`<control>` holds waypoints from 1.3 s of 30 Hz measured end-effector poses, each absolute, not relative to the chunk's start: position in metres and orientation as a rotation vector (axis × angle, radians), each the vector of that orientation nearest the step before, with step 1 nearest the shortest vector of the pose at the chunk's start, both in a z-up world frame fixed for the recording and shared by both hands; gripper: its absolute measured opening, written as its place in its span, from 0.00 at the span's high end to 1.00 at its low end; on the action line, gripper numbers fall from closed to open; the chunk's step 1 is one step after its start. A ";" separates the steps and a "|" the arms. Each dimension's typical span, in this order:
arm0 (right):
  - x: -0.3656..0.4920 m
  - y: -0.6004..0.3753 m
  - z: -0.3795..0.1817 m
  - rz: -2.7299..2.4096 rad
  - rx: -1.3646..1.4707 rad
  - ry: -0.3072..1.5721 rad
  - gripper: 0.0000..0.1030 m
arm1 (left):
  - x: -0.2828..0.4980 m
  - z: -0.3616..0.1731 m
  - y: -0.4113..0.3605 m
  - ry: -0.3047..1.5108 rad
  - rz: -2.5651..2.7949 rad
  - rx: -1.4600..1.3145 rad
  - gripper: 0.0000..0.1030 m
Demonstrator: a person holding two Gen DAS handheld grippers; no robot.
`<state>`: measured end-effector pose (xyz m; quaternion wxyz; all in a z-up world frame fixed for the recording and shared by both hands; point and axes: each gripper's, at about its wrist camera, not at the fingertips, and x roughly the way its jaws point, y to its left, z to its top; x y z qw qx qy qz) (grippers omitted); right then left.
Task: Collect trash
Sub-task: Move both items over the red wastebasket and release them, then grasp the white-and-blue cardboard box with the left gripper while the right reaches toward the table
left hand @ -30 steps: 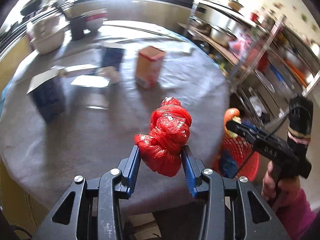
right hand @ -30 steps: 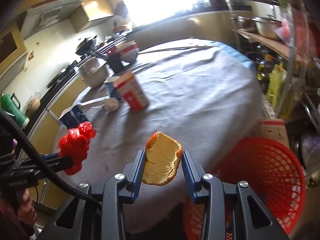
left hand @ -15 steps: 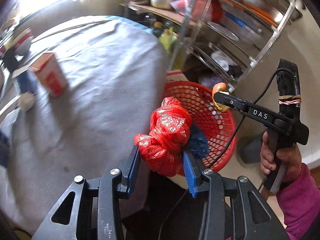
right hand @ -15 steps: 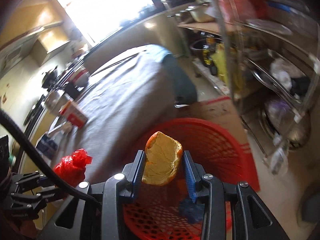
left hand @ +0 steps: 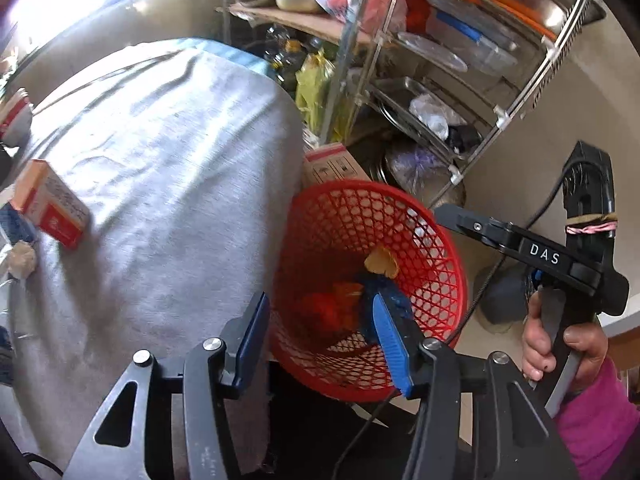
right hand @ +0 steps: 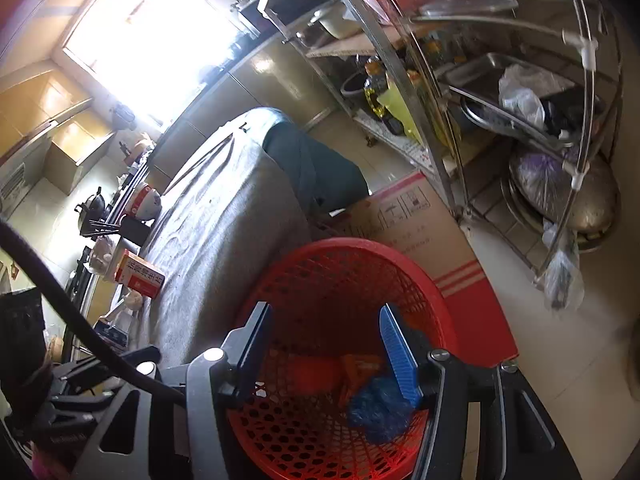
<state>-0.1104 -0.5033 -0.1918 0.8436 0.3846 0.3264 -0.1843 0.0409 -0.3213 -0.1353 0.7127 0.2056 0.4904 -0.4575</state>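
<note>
Your left gripper (left hand: 320, 344): black frame, blue ribbed pads, silver screws. Right gripper (left hand: 520, 244): black, white "DAS" marking, pink band beside it, black cable. Your sleeve (left hand: 596, 432): magenta.

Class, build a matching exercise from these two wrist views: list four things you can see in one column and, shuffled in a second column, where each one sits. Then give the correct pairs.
Things:
1. orange peel
2. red-and-white box
3. cardboard carton
4. oil bottle

Places:
A. on the floor behind the red basket
B. on the metal rack
C. inside the red basket
D. on the grey tablecloth

Pairs: 1-C, 2-D, 3-A, 4-B
</note>
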 end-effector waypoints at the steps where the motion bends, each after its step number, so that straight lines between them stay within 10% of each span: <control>1: -0.110 -0.502 -0.191 -0.388 0.806 0.686 0.42 | 0.045 -0.131 -0.314 1.079 -0.997 0.444 0.46; 39: -0.007 -0.376 -0.167 -0.082 0.608 0.829 0.42 | 0.136 -0.111 -0.019 0.990 -0.402 0.000 0.35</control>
